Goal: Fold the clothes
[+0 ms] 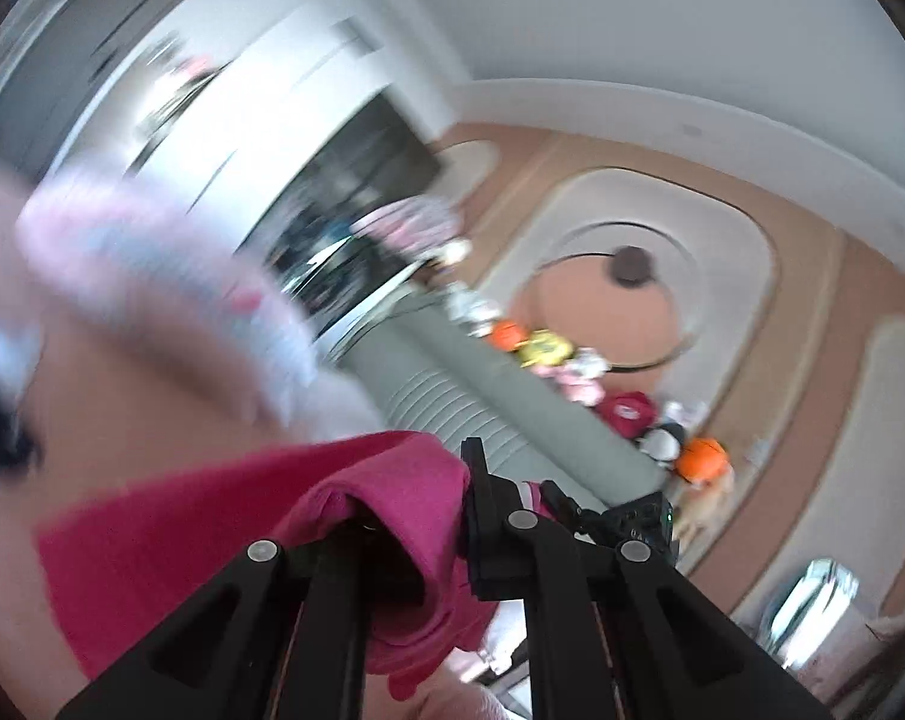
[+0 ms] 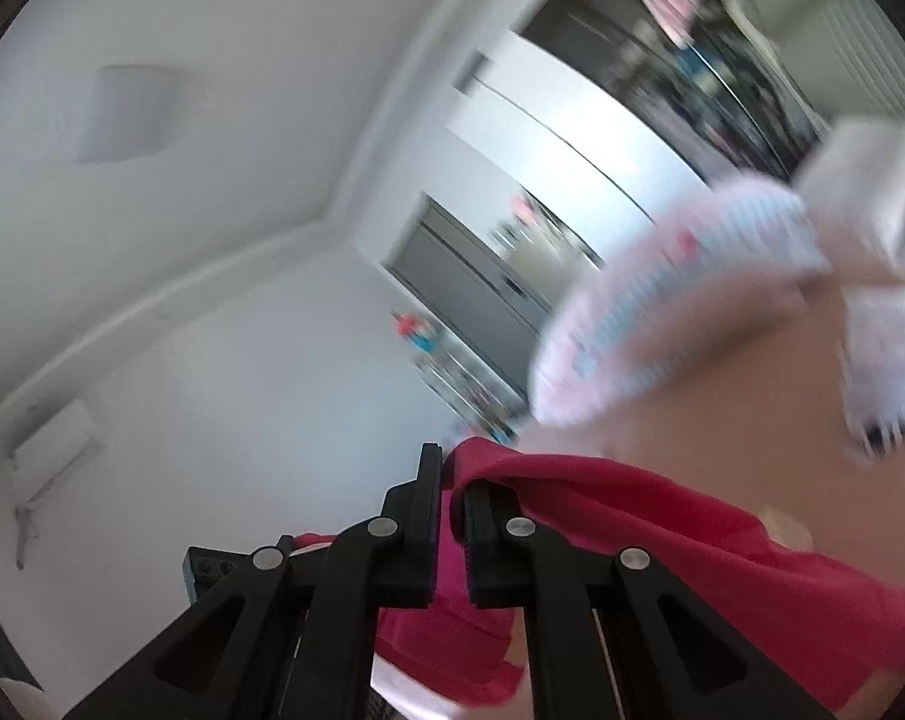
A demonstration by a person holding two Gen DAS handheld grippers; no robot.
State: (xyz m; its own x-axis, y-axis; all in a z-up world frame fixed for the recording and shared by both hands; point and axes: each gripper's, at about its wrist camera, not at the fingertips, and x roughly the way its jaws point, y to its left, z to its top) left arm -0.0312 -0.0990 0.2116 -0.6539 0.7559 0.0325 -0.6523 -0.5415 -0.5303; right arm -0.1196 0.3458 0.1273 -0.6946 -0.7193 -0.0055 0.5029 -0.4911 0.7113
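A magenta garment (image 1: 260,534) is held up in the air between both grippers, with the cameras tilted toward the ceiling. In the left wrist view the cloth drapes over my left gripper (image 1: 440,516), which is shut on it; one finger is buried under the fabric. In the right wrist view my right gripper (image 2: 455,516) is shut on a fold of the same garment (image 2: 692,558), which trails off to the right. A person's arm in a blurred pink-and-white sleeve (image 1: 152,276) (image 2: 662,300) reaches across behind the cloth.
A grey padded sofa back (image 1: 482,402) carries a row of plush toys (image 1: 572,366). A round ceiling lamp (image 1: 632,267) hangs above. A wall air conditioner (image 2: 50,438) and grey cabinets with shelves (image 2: 482,276) stand beyond the right gripper.
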